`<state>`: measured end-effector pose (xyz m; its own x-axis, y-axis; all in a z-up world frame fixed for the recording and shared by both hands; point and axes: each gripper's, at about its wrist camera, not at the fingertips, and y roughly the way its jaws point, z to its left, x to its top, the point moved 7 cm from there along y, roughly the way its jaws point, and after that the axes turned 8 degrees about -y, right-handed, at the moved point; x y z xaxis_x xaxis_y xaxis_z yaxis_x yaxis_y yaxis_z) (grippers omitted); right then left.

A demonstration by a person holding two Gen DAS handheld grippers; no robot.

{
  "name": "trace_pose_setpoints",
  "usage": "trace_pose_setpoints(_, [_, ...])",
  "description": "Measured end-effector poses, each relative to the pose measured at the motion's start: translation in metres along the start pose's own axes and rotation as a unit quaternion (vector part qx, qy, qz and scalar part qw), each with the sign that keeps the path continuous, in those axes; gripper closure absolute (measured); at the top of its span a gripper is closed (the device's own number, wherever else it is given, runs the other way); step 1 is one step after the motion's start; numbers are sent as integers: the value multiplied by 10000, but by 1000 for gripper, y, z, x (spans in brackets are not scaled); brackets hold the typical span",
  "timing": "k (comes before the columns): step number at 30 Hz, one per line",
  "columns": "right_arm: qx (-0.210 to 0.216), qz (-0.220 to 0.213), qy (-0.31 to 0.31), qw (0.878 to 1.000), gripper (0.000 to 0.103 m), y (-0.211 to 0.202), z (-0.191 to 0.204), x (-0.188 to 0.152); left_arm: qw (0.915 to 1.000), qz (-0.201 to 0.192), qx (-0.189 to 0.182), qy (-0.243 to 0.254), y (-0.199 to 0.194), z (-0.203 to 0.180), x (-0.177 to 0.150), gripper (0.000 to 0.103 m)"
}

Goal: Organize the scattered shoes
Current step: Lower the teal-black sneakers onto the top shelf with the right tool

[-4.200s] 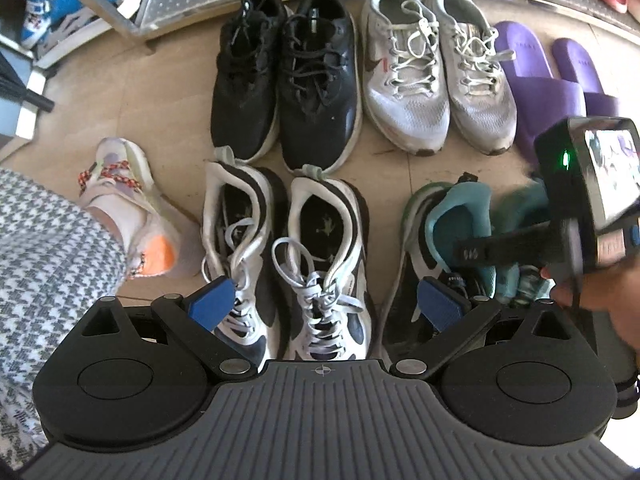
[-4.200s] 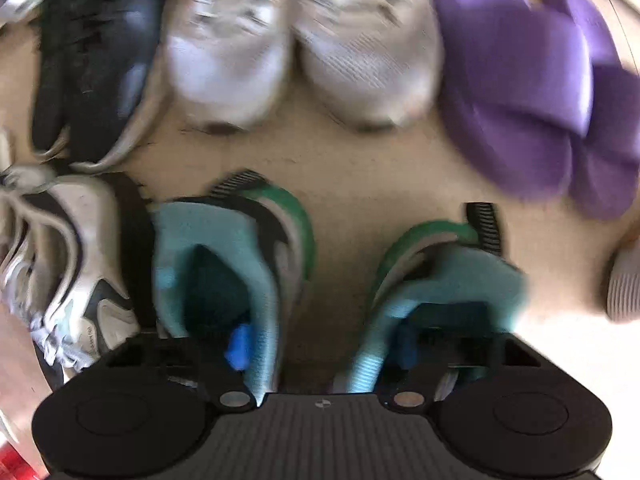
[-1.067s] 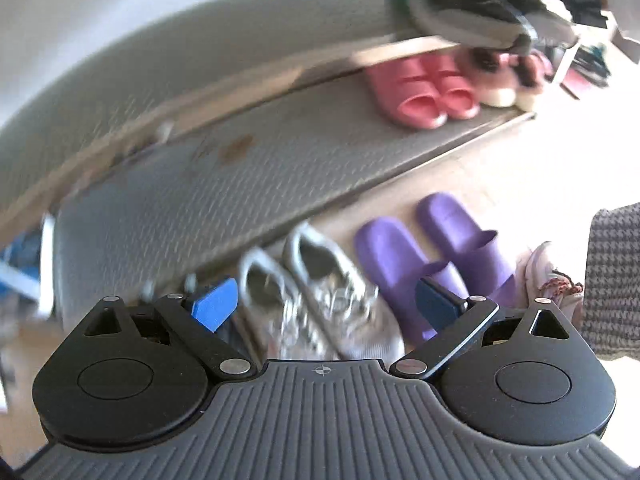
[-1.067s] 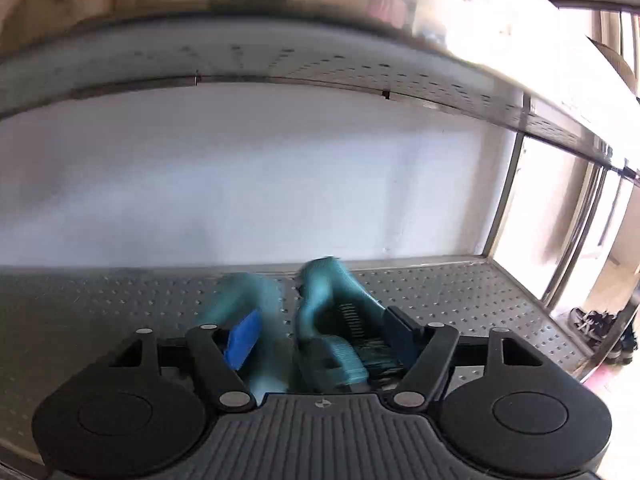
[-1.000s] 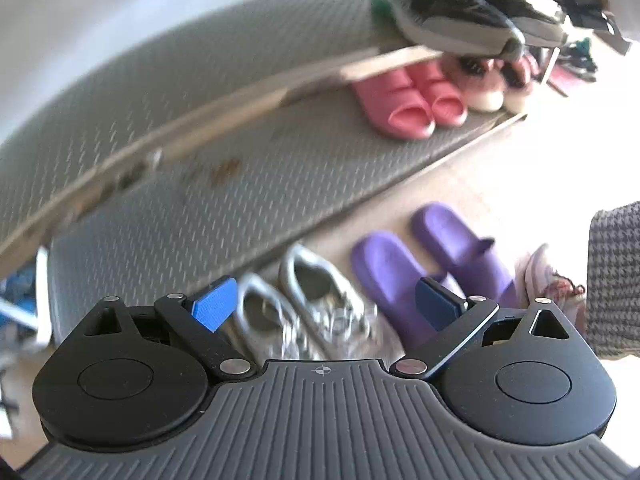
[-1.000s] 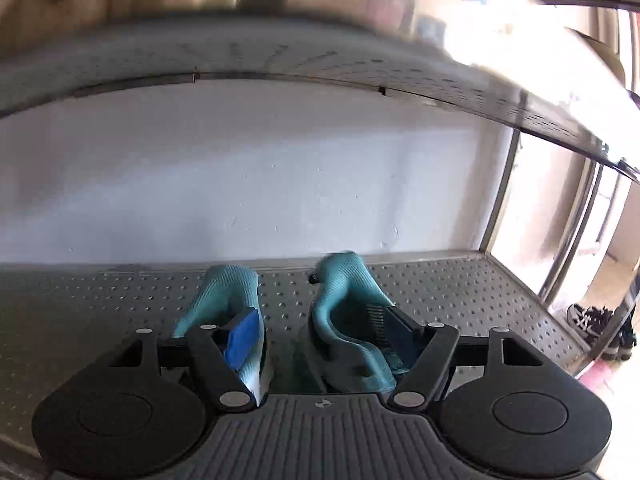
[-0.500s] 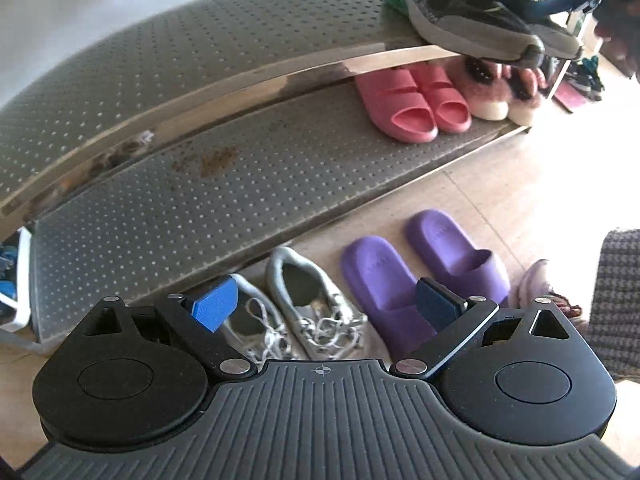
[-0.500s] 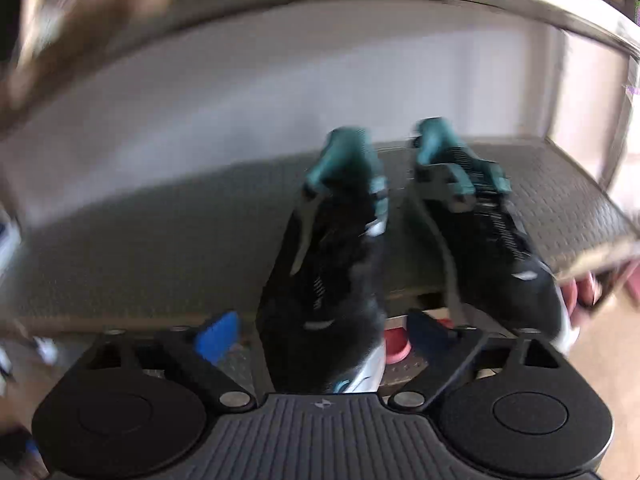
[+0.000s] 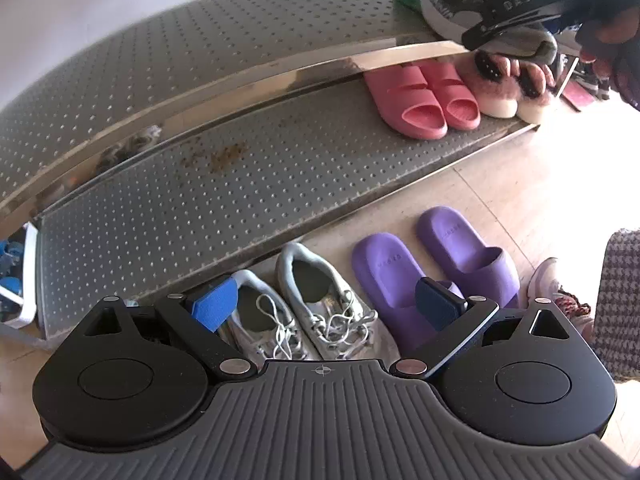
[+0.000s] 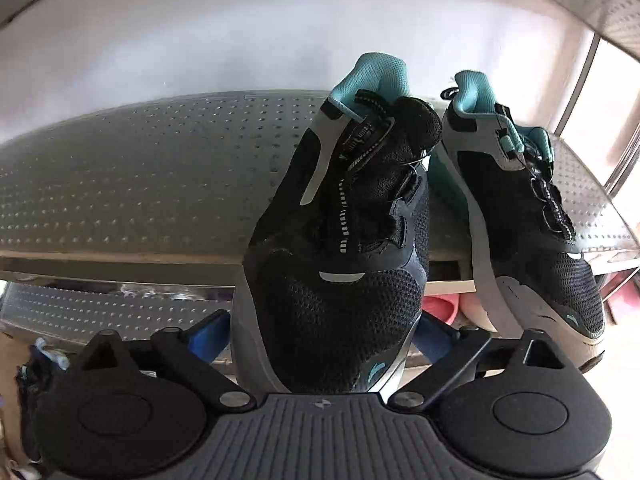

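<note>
Right tool [image 10: 324, 336] closing, wide, black-teal sneaker [image 10: 340, 248] between its fingers.

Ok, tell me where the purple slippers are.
In the left wrist view, the purple slippers lie as a pair on the floor in front of the bottom shelf, just right of the grey sneakers and below the pink slippers.

Black-teal sneakers [image 10: 336, 240] from floor onto shelf [image 10: 140, 184]
</note>
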<state>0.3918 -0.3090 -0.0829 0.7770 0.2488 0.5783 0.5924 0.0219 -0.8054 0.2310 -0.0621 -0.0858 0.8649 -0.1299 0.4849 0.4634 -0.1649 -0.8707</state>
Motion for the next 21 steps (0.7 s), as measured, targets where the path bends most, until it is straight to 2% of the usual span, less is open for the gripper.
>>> trace_pose_setpoints(6, [-172,-41,-185,9997,12,12,-33,12,10000,31,19,-33,1,2,0,5])
trace_pose_setpoints(14, [-462,-140,-708,9963,12,39,-55,29,9999,54,44,-77,1,6,0,5])
trace_pose_setpoints(21, [-567,-230,-439,9972,13,55,-70,38,9999,56,72,-109,-2,12,-1,5])
